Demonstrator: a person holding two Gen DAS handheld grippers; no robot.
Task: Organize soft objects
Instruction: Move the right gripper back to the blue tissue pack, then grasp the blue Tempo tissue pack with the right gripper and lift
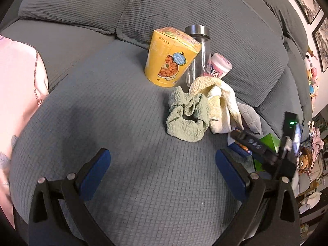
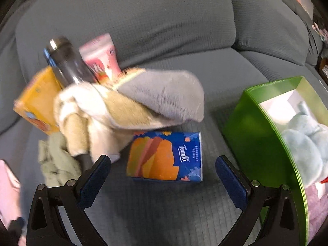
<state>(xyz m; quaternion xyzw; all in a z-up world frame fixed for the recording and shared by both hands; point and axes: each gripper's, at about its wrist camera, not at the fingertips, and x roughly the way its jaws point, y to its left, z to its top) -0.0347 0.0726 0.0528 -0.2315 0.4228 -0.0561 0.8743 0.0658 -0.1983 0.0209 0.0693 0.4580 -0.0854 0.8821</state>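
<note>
On the grey sofa seat [image 1: 106, 94], a heap of soft things: green cloth [image 1: 187, 116] crumpled beside cream towel [image 1: 220, 104], grey cloth [image 2: 162, 94] draped over the towel. Behind them, upright: yellow noodle carton [image 1: 170, 58], clear bottle [image 1: 197, 55], pink tub [image 1: 219, 64]. Left gripper [image 1: 163, 172] above bare seat, jaws wide apart, empty. Right gripper [image 2: 163, 174] likewise spread, nothing clamped, blue tissue pack [image 2: 166, 156] just ahead. To the right, green box [image 2: 256, 135] holding a pale blue plush toy [image 2: 307, 141].
</note>
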